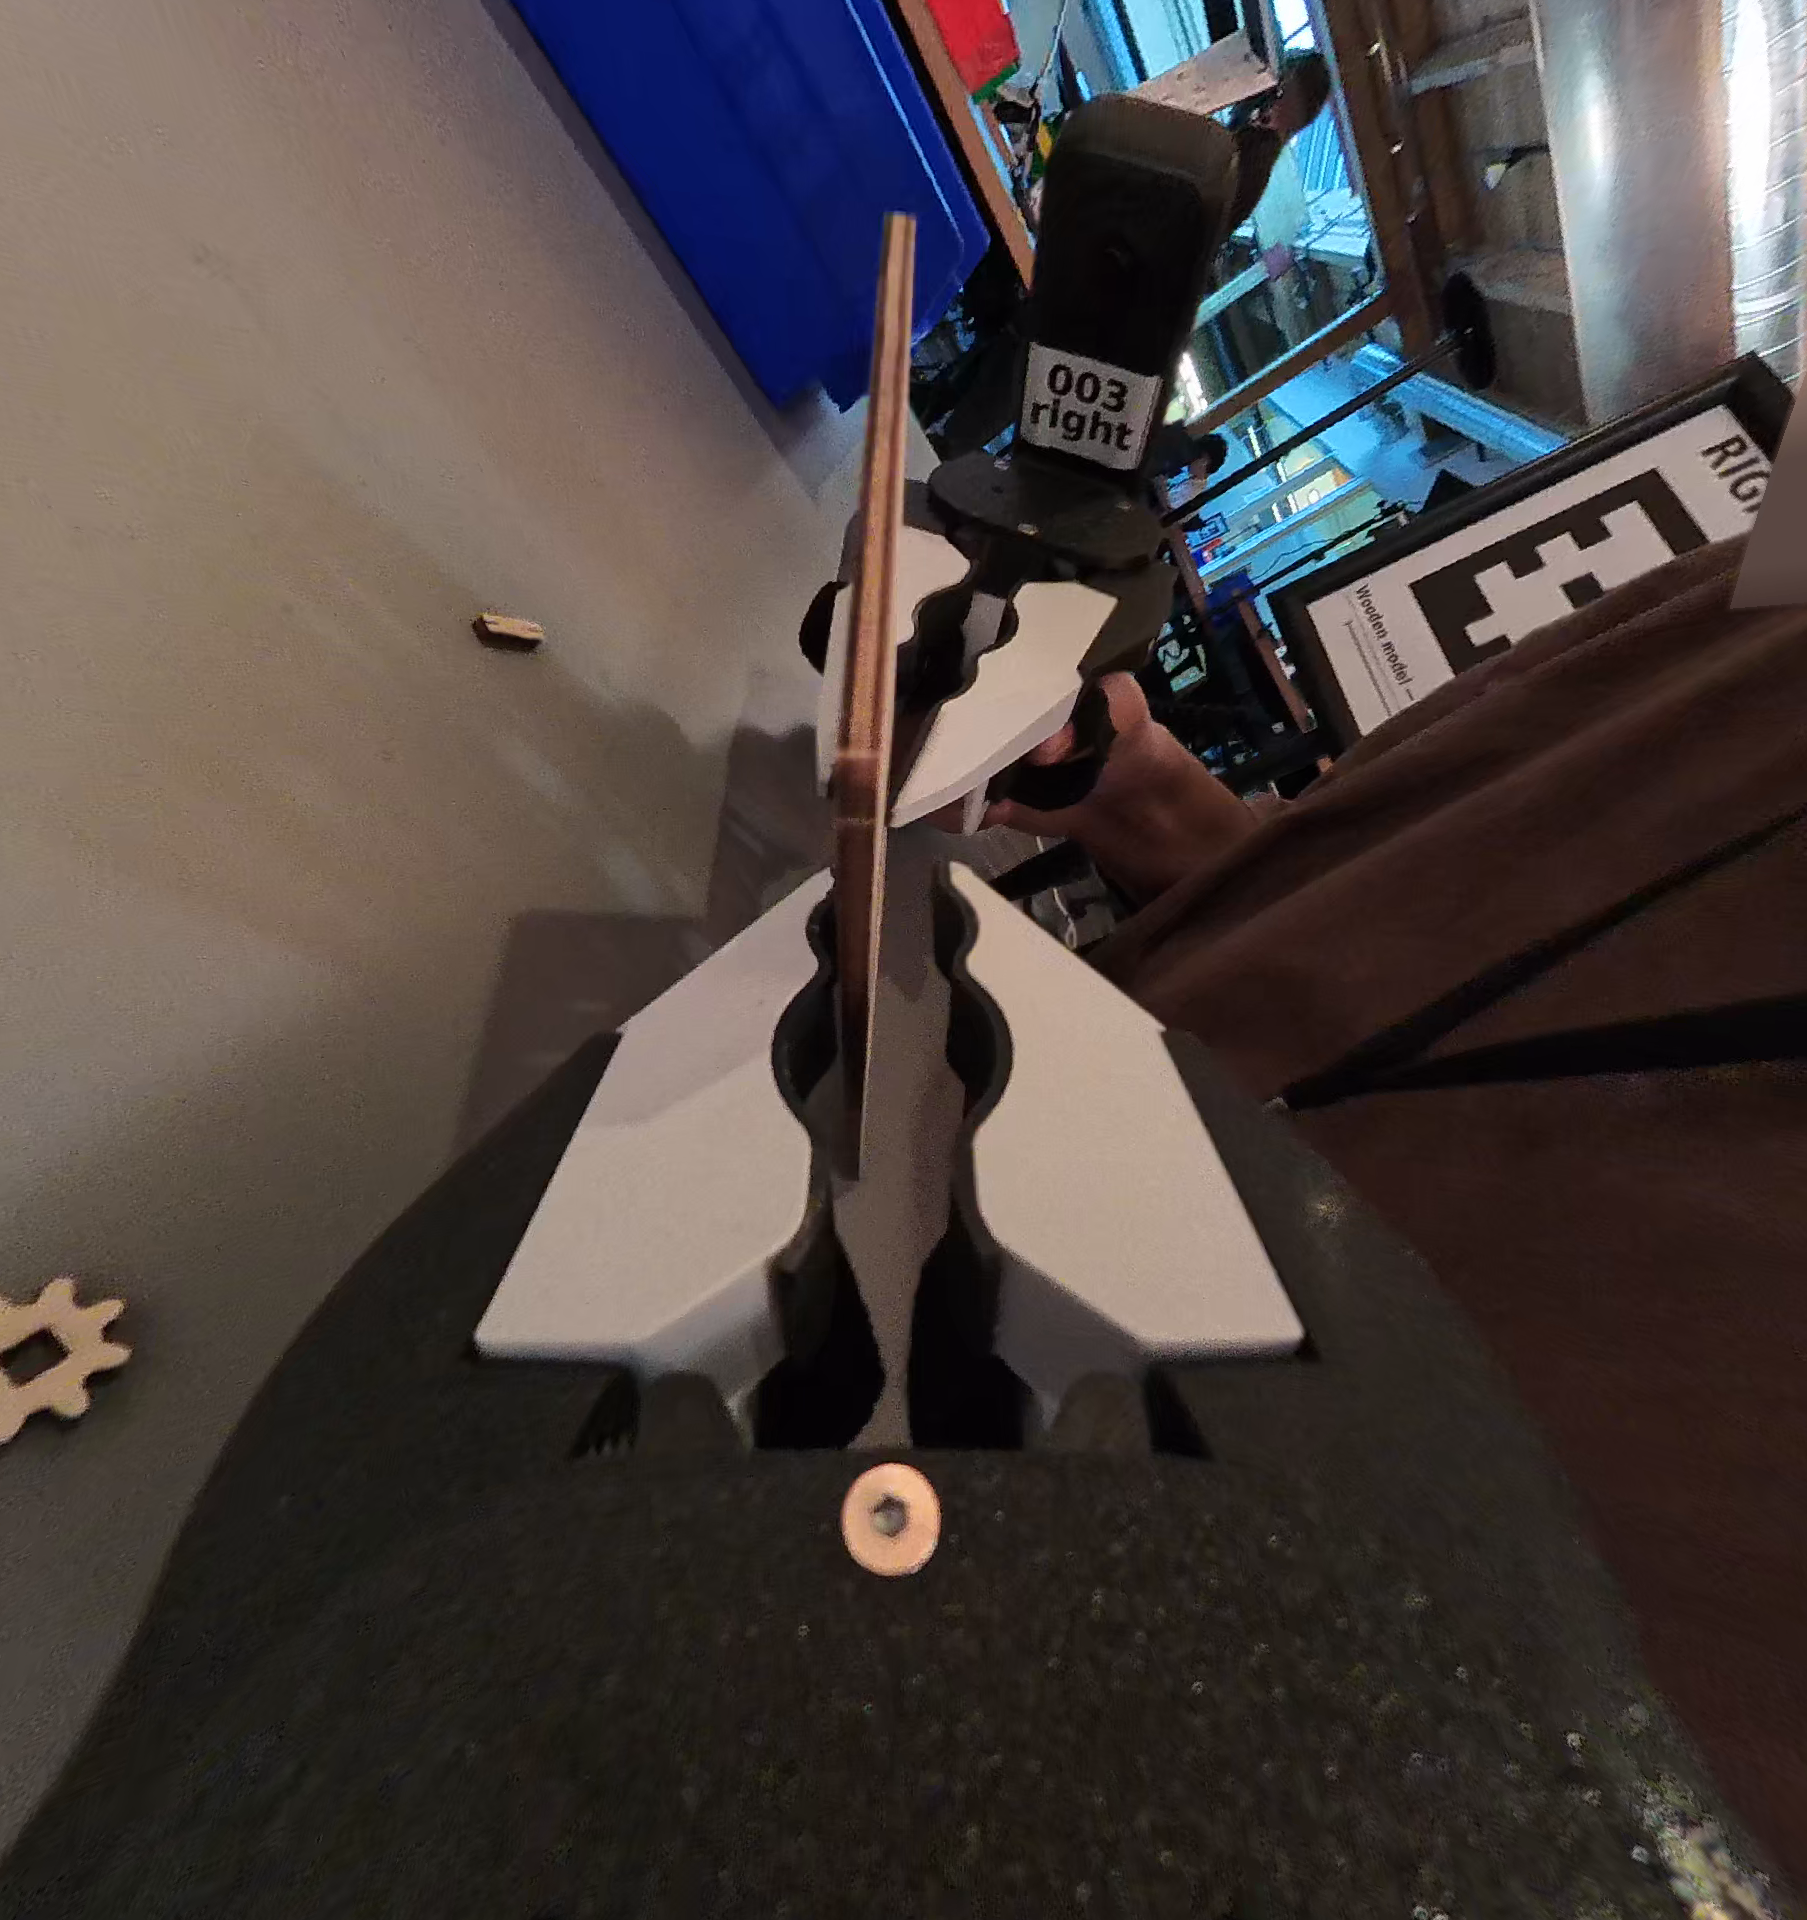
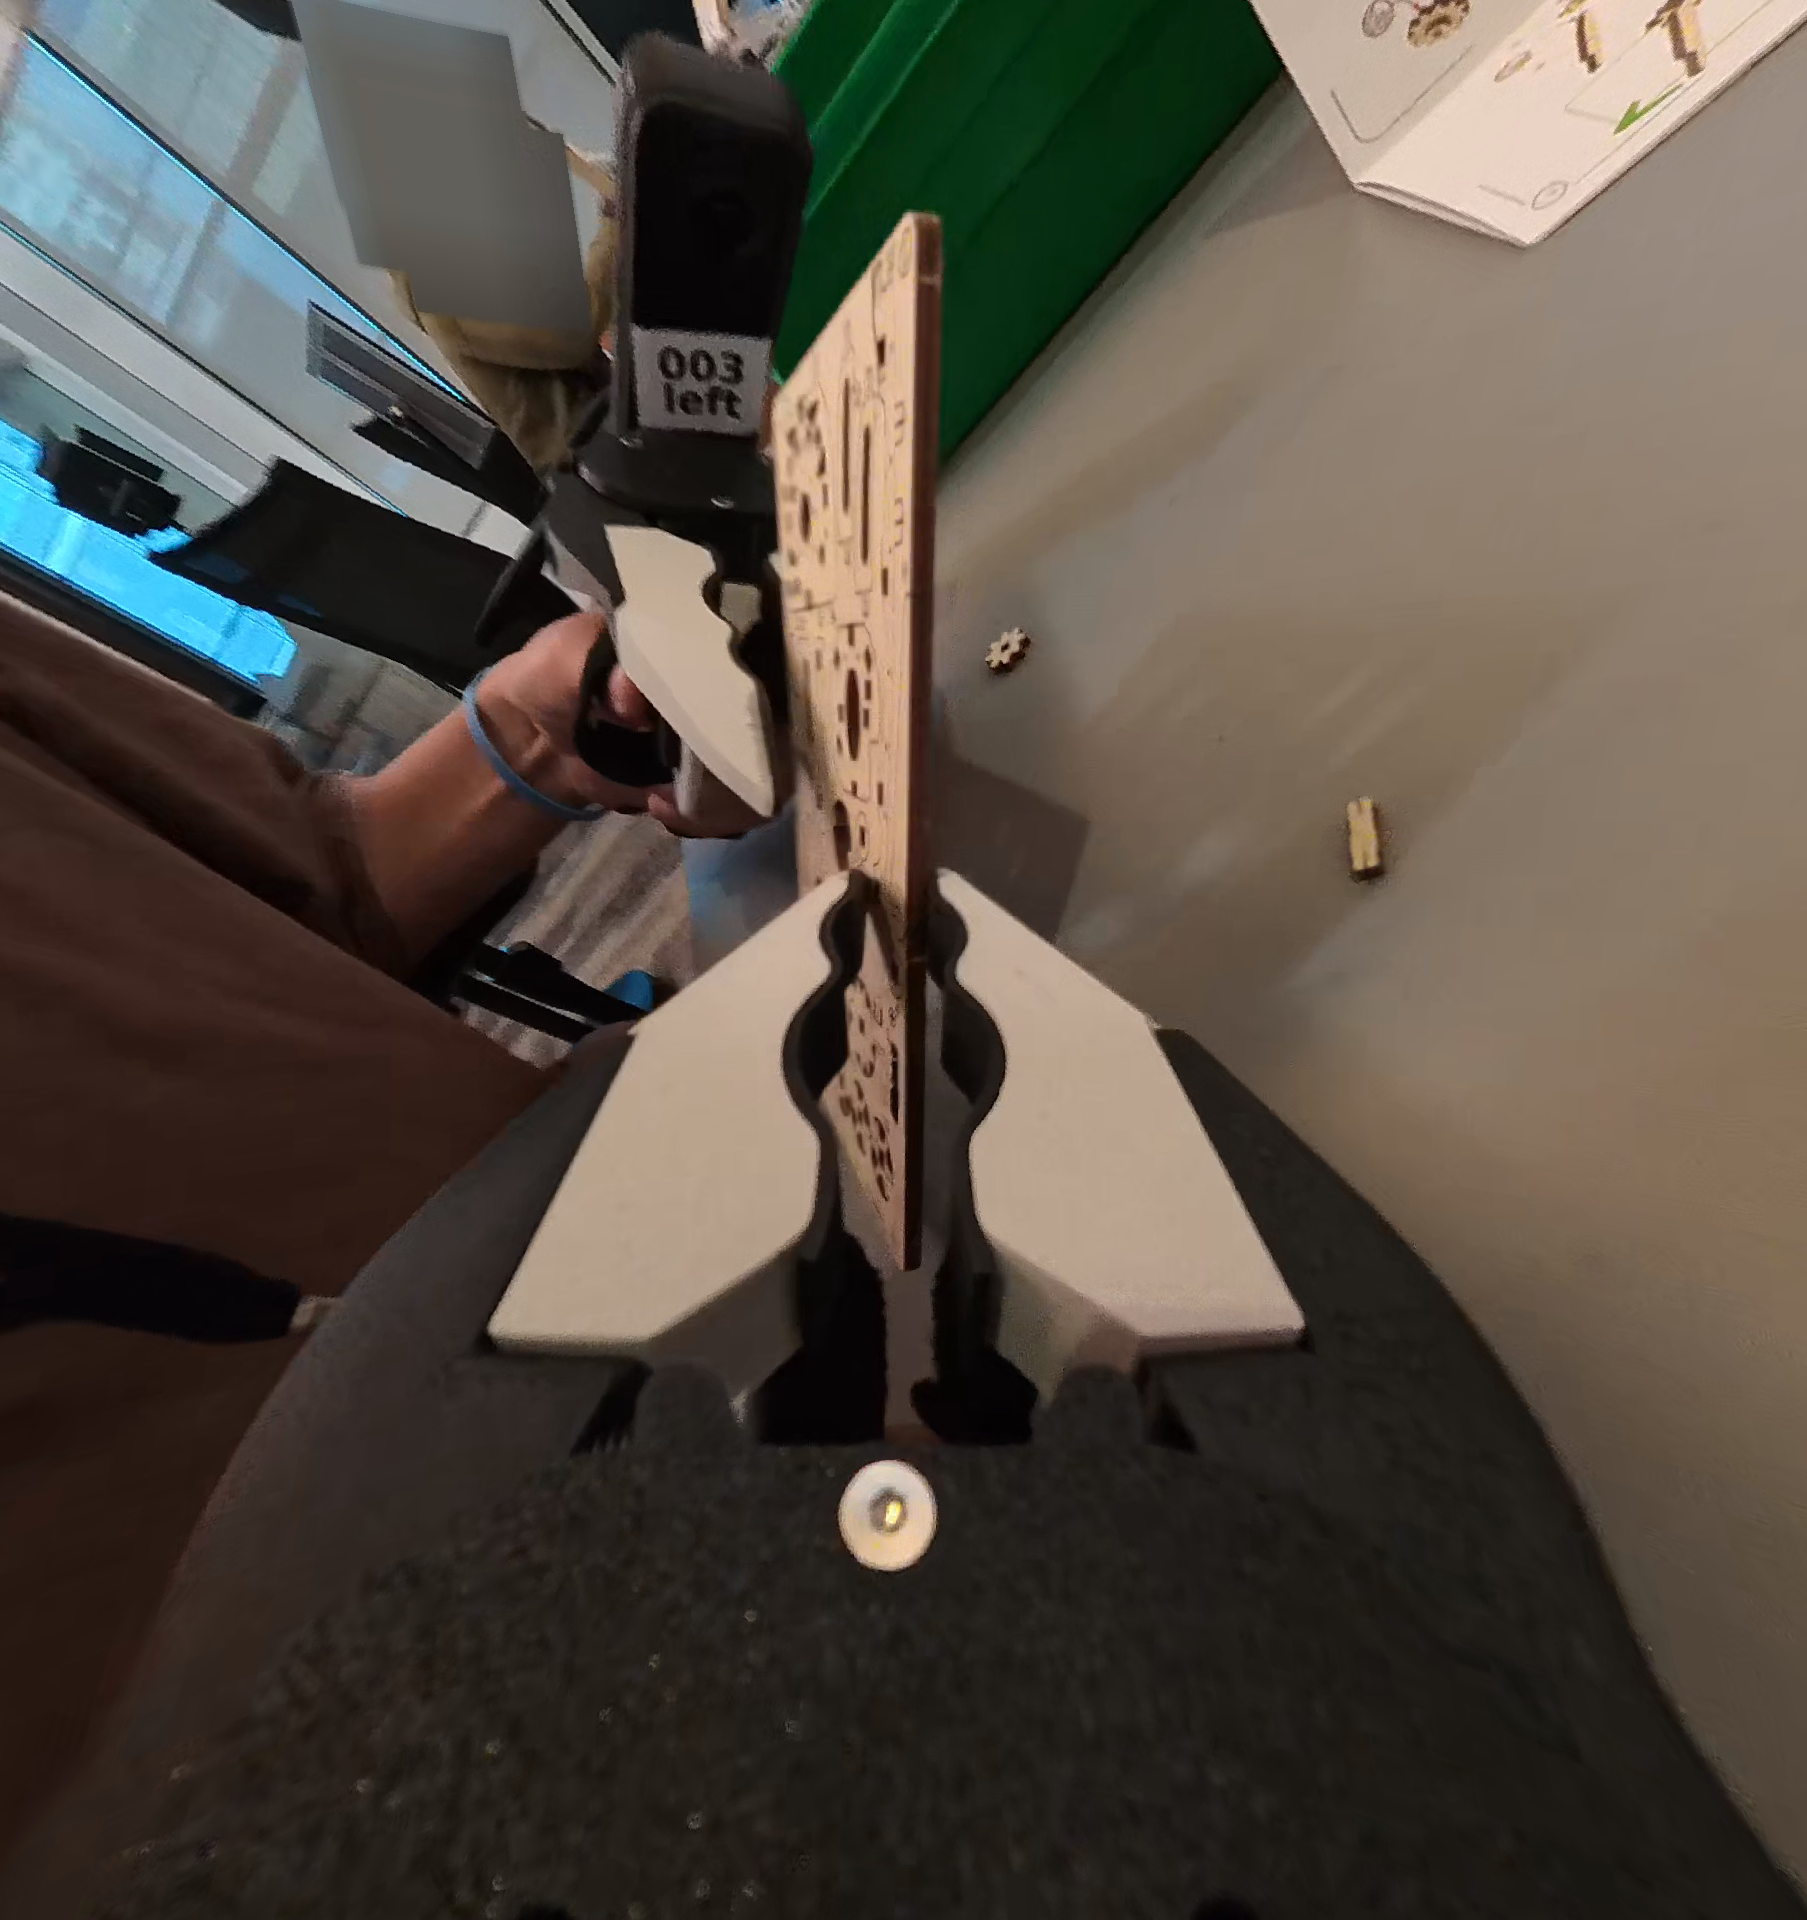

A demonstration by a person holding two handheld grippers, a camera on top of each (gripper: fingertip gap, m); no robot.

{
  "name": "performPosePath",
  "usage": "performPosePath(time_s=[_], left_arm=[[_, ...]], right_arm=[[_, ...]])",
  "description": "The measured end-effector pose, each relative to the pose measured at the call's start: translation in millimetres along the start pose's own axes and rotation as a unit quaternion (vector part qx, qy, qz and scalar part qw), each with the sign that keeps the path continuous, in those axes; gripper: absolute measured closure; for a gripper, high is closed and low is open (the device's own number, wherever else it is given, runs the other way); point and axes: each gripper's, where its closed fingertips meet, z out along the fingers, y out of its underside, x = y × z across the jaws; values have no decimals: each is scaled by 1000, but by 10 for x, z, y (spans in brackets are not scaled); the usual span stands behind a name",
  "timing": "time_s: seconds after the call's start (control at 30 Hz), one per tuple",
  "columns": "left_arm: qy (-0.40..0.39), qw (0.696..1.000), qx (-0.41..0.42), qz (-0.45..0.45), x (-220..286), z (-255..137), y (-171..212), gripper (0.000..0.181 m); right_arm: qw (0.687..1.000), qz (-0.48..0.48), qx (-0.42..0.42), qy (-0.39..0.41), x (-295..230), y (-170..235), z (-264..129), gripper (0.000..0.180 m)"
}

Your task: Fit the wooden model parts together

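A thin wooden parts sheet with laser-cut pieces is held upright and edge-on above the grey table. My left gripper is shut on its near end. My right gripper clamps the far end, facing me. In the right wrist view the same sheet stands between my right gripper's fingers, and the left gripper grips it from the far side. A loose wooden gear and a small wooden block lie on the table. They also show in the right wrist view, the gear and the block.
A blue bin stands at the table's far side. A green bin and a white instruction sheet lie beyond the wooden sheet. A framed marker sign is at right. A person's hands and brown clothing are close by. My left and right fingertips are right by each other. My right gripper's tips are some 8 centimetres from the block.
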Motion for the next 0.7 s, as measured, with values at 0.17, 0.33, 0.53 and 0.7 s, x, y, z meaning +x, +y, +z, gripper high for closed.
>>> performPosePath(time_s=[0.17,0.33,0.53,0.7], left_arm=[[37,999,3,-8,73,-8,-2,164],[42,999,6,2,114,44,-20,166],[33,999,20,8,132,147,-82,177],[14,1000,7,-21,31,126,-30,179]], right_arm=[[992,58,73,-81,-154,-223,-132,177],[977,108,136,-121,-145,-401,-253,177],[982,86,138,-91,-129,-396,-162,177],[989,89,108,-58,-26,-285,-111,176]])
